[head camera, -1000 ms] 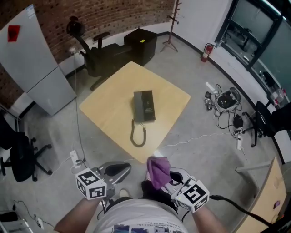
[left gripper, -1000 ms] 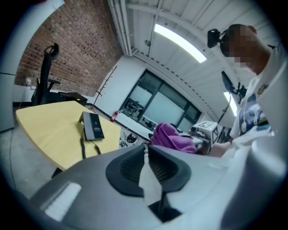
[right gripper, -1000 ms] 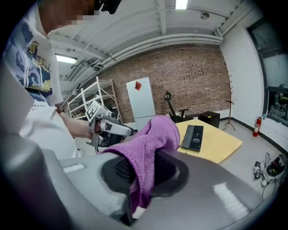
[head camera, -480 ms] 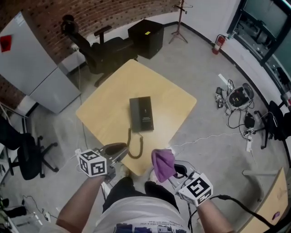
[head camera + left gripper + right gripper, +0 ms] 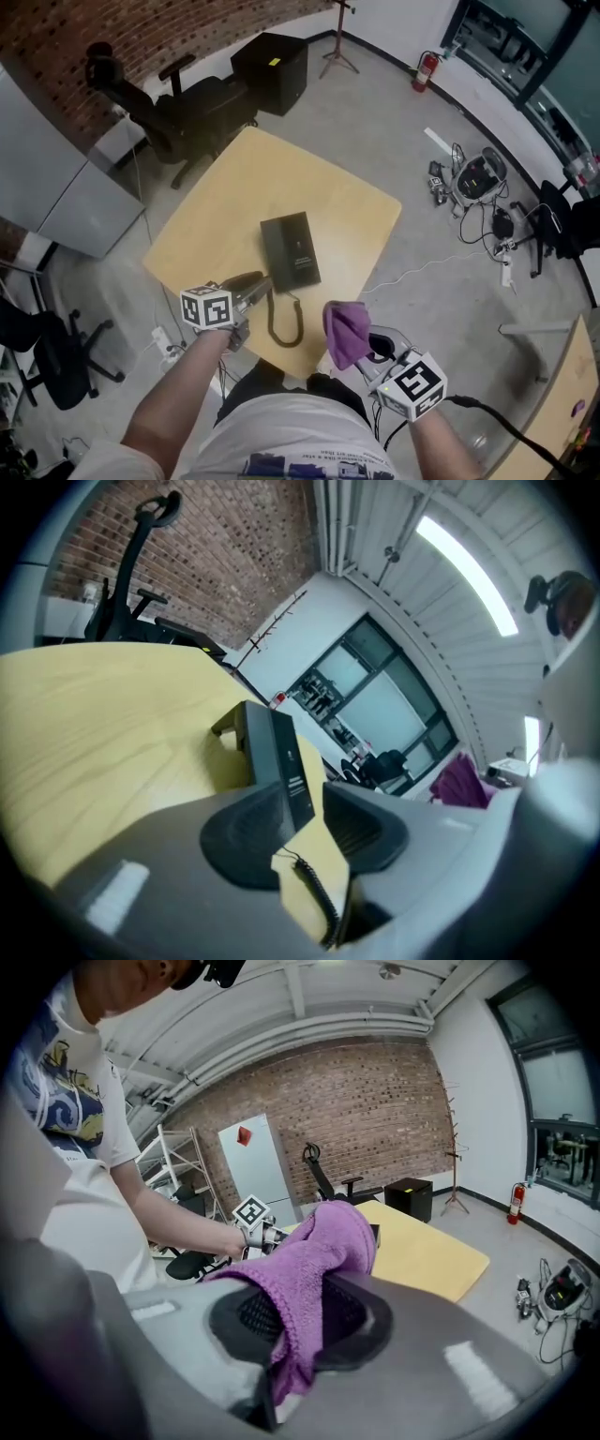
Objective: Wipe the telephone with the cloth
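A dark grey telephone [image 5: 290, 250] lies flat near the middle of the square wooden table [image 5: 225, 197], its coiled cord [image 5: 280, 323] trailing to the near edge. My left gripper [image 5: 258, 282] hovers over the table's near edge just left of the phone; its jaws are opening and hold nothing. In the left gripper view the telephone [image 5: 272, 757] and cord [image 5: 314, 892] show in the gap between the jaws. My right gripper [image 5: 367, 345] is shut on a purple cloth [image 5: 345, 333], off the table's near corner. The cloth [image 5: 305, 1283] bunches up from between the jaws.
A black office chair [image 5: 183, 108] and a black box [image 5: 269, 61] stand beyond the table. A grey cabinet [image 5: 56, 202] is at the left. Cables and gear [image 5: 478, 183] litter the floor at the right. Another chair [image 5: 47, 356] stands at lower left.
The left gripper has risen from beside the person's waist to the table's near edge beside the phone. The right gripper with the cloth has stayed near the body. The view has shifted forward.
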### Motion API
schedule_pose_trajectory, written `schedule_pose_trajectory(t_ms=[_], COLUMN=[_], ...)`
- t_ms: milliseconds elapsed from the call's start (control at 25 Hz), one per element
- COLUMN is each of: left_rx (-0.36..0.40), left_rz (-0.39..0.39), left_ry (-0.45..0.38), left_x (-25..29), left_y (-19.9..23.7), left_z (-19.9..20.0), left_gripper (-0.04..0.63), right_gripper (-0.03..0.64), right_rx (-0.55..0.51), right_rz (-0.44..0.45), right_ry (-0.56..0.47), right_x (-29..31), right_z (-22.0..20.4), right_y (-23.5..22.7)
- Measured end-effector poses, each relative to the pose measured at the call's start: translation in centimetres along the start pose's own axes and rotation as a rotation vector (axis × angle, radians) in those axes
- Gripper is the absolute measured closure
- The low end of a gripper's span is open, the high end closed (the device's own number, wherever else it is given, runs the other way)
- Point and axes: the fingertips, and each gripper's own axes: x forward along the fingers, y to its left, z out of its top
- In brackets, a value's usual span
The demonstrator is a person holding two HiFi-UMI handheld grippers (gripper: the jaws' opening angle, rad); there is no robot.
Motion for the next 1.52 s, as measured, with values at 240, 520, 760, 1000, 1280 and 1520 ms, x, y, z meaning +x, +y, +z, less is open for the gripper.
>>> schedule_pose_trajectory(t_ms=[240, 520, 760, 1000, 1280, 1520], left_rx=[-0.100, -0.172, -0.185, -0.186, -0.175, -0.193], left_rz=[-0.073, -0.177, -0.199, -0.146, -0.082, -0.095], left_ry=[0.037, 0.091, 0.127, 0.127, 0.089, 0.029], left_x=[2.9, 5.9, 7.0, 6.8, 6.3, 5.1], left_y=[3.4, 3.6, 3.3, 3.0, 2.6, 1.7], left_z=[0.4, 0.3, -0.2, -0.2, 0.4, 1.2], left_gripper=[0.440, 0.434, 0.454, 0.486, 0.509, 0.514], right_gripper=[0.574, 0.574, 0.574, 0.574, 0.574, 0.574], right_rx=[0.040, 0.084, 0.100, 0.095, 0.069, 0.049], right_rz=[-0.085, -0.149, -0.180, -0.182, -0.161, -0.136], right_ry=[0.057, 0.079, 0.095, 0.091, 0.087, 0.075], right_x=[1.4, 2.5, 2.6, 2.6, 2.3, 1.4], right_z=[0.2, 0.7, 0.6, 0.6, 0.9, 0.5], right_y=[0.3, 0.5, 0.5, 0.2, 0.0, -0.4])
